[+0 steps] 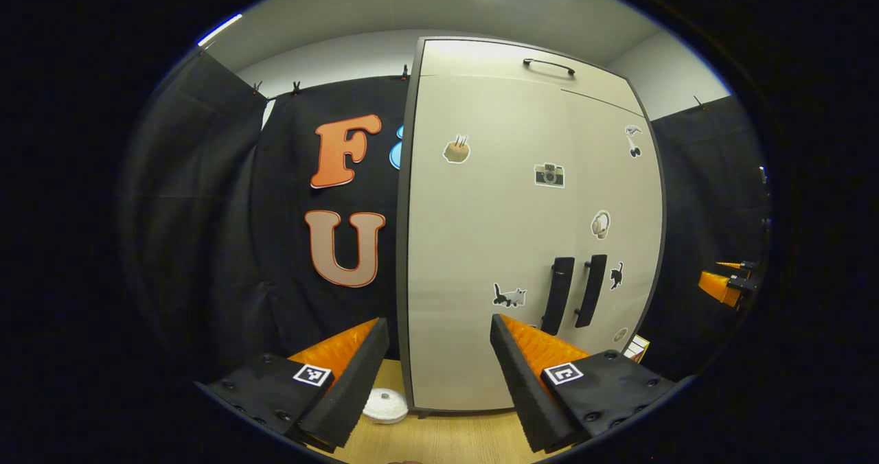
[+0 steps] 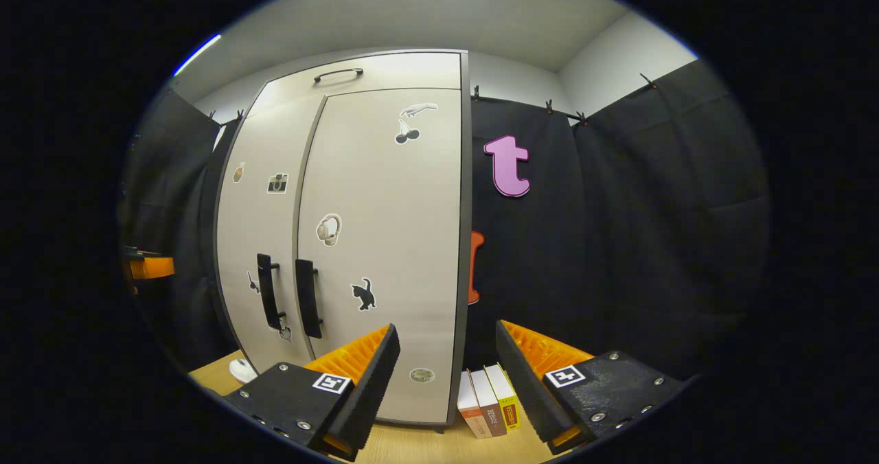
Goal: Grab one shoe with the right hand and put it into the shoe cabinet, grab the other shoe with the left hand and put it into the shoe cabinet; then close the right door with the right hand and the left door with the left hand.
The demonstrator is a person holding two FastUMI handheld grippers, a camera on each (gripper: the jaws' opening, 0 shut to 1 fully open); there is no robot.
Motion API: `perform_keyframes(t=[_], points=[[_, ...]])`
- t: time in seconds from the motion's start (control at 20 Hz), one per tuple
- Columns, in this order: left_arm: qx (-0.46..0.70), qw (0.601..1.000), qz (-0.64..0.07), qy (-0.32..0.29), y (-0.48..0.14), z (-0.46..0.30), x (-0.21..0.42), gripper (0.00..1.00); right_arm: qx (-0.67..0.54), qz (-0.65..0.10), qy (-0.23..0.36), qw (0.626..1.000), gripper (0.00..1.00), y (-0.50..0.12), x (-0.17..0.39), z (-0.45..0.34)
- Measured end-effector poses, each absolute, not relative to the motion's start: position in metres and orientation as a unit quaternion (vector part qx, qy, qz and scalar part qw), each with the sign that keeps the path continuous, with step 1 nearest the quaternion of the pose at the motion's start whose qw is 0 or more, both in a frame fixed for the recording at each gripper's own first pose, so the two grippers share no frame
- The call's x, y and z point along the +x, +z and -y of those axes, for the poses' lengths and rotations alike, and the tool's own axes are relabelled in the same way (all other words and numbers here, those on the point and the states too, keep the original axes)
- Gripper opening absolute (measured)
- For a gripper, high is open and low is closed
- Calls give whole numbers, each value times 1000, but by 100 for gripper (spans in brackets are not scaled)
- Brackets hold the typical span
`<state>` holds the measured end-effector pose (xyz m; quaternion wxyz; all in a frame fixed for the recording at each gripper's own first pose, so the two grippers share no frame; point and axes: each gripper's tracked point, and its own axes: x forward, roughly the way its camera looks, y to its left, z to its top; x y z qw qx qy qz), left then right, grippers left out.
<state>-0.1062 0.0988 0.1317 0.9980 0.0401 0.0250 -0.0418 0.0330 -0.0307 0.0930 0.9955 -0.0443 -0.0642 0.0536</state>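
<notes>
The shoe cabinet (image 1: 481,244) stands tall on the wooden worktop (image 1: 439,436), and both of its doors are closed. The left door (image 1: 474,258) and the right door (image 1: 611,196) meet in the middle, where two black handles (image 1: 575,292) sit side by side. Small stickers dot the doors: a camera (image 1: 549,175), a grey cat (image 1: 509,296) and a black cat (image 1: 617,275). Another black handle (image 1: 548,65) runs along the top panel.

In the left gripper view, the left gripper (image 1: 439,375) hangs in front of the cabinet's left side. Its fingers are spread wide apart and hold nothing. A small round white thing (image 1: 385,405) lies on the worktop just beside the cabinet's bottom left corner. Far off at the right edge of this view, a bit of the other orange gripper (image 1: 722,285) shows.

In the right gripper view, the right gripper (image 2: 446,375) hangs in front of the cabinet's right side. Its fingers are spread wide too and hold nothing. Three books (image 2: 489,402) stand close together on the worktop just beside the cabinet's right bottom corner. A round sticker (image 2: 421,375) sits low on the right door
</notes>
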Motion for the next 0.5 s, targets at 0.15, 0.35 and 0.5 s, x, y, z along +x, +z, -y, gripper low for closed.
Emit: perform_keyframes(t=[0.15,0.35,0.5], points=[[37,999,-18,-32,141,-111,-119,97,-49,64,53,995,88,93,28,33],[30,999,-19,-23,143,-121,-129,94,-48,65,56,995,88,94,20,32],[33,999,-17,-18,146,-127,-137,96,-52,65,59,995,88,94,15,28]])
